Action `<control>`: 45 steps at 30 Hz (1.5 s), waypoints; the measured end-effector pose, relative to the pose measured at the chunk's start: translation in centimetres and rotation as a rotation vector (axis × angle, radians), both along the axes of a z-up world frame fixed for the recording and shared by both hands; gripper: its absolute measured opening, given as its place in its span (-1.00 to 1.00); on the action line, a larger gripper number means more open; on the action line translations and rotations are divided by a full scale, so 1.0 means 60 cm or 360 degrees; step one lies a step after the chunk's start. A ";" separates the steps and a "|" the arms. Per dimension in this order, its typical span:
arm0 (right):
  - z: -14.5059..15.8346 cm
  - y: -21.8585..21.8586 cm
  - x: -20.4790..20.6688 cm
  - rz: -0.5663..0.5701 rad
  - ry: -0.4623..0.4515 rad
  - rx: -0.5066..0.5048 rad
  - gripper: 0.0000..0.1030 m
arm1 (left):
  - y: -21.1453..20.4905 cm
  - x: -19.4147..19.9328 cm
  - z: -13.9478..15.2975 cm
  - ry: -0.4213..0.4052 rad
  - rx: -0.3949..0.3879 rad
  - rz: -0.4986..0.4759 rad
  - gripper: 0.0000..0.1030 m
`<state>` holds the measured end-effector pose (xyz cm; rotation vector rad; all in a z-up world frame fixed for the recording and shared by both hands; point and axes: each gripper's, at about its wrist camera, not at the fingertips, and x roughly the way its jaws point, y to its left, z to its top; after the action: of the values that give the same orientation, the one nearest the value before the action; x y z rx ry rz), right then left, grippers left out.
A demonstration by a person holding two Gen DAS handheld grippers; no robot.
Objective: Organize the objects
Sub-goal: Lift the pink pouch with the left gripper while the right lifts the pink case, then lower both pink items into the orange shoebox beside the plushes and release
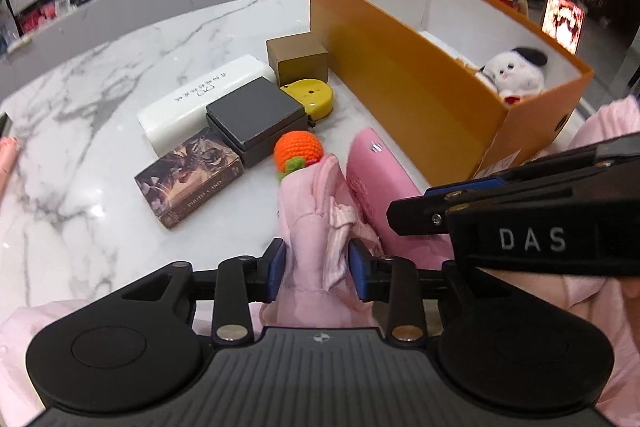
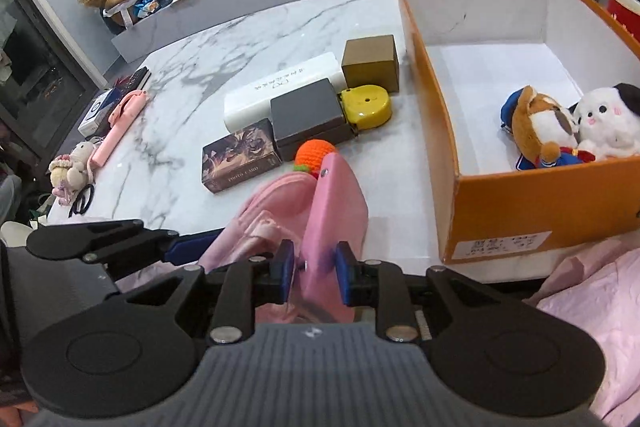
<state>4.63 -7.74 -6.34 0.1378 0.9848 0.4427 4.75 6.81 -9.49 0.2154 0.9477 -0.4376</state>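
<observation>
My left gripper [image 1: 316,269] is shut on a pink cloth pouch [image 1: 308,203], held just above the marble table [image 1: 100,107]. My right gripper [image 2: 314,273] is shut on a pink hard case [image 2: 336,203] right beside the pouch [image 2: 272,211]; the case also shows in the left wrist view [image 1: 376,175]. The orange box [image 2: 532,195] stands open to the right, with a white plush [image 2: 608,123] and a brown plush [image 2: 540,127] inside. On the table lie a crocheted orange [image 1: 298,149], a yellow tape measure [image 1: 310,97], a dark grey box [image 1: 256,119], a card box [image 1: 188,175], a white box [image 1: 200,99] and a brown cardboard box [image 1: 298,57].
At the table's left edge lie a pink selfie stick [image 2: 120,123], a small plush keychain [image 2: 72,167], black hair ties [image 2: 82,201] and a notebook [image 2: 134,79]. A red cup [image 2: 624,11] stands behind the orange box. Pink clothing [image 2: 592,307] lies at the near edge.
</observation>
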 end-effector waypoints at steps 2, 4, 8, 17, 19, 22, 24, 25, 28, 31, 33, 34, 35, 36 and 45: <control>0.001 -0.007 0.006 -0.0011 0.0027 0.0018 -0.49 | 0.009 0.008 0.002 0.0045 -0.0061 0.0001 -0.27; 0.002 -0.010 0.015 -0.0017 0.0044 0.0040 -0.49 | 0.017 0.018 0.004 0.0103 -0.0116 -0.0007 -0.23; -0.005 -0.011 0.028 -0.0016 0.0077 0.0081 -0.49 | 0.027 0.036 0.007 0.0189 -0.0193 -0.0057 0.02; -0.011 -0.020 0.043 -0.0014 0.0142 0.0102 -0.49 | 0.019 0.077 -0.002 0.0356 -0.0150 -0.0139 0.07; -0.016 -0.024 0.046 -0.0039 0.0174 0.0098 -0.49 | 0.024 0.083 -0.001 0.0392 -0.0191 -0.0132 0.01; -0.020 -0.025 0.046 -0.0037 0.0172 0.0058 -0.48 | 0.041 0.098 0.002 0.0463 -0.0334 -0.0058 -0.05; -0.023 -0.026 0.045 -0.0049 0.0156 0.0041 -0.53 | 0.047 0.105 0.000 0.0473 -0.0354 0.0007 -0.15; -0.023 -0.027 0.045 -0.0049 0.0148 0.0048 -0.54 | 0.047 0.105 -0.001 0.0457 -0.0334 0.0031 -0.18; -0.023 -0.028 0.041 -0.0041 0.0135 0.0049 -0.57 | 0.046 0.096 -0.002 0.0396 -0.0300 0.0094 -0.39; -0.017 -0.032 0.032 -0.0027 0.0099 0.0039 -0.59 | 0.046 0.077 0.010 0.0311 -0.0301 0.0150 -0.48; -0.007 -0.038 0.025 -0.0010 0.0067 0.0044 -0.61 | 0.043 0.060 0.030 0.0216 -0.0275 0.0176 -0.51; 0.001 -0.042 0.021 0.0001 0.0054 0.0056 -0.62 | 0.040 0.051 0.044 0.0165 -0.0268 0.0182 -0.51; 0.011 -0.046 0.017 0.0015 0.0038 0.0076 -0.62 | 0.038 0.041 0.060 0.0110 -0.0270 0.0185 -0.51; 0.023 -0.051 0.012 0.0030 0.0019 0.0099 -0.62 | 0.035 0.033 0.076 0.0064 -0.0279 0.0182 -0.51; 0.152 -0.128 -0.027 -0.0010 -0.0311 0.0317 -0.63 | -0.030 0.000 0.211 -0.0324 -0.0369 0.0166 -0.52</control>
<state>3.02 -15.39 2.80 0.2717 0.7471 0.5381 4.76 5.02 3.14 -0.0008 0.6988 -0.4170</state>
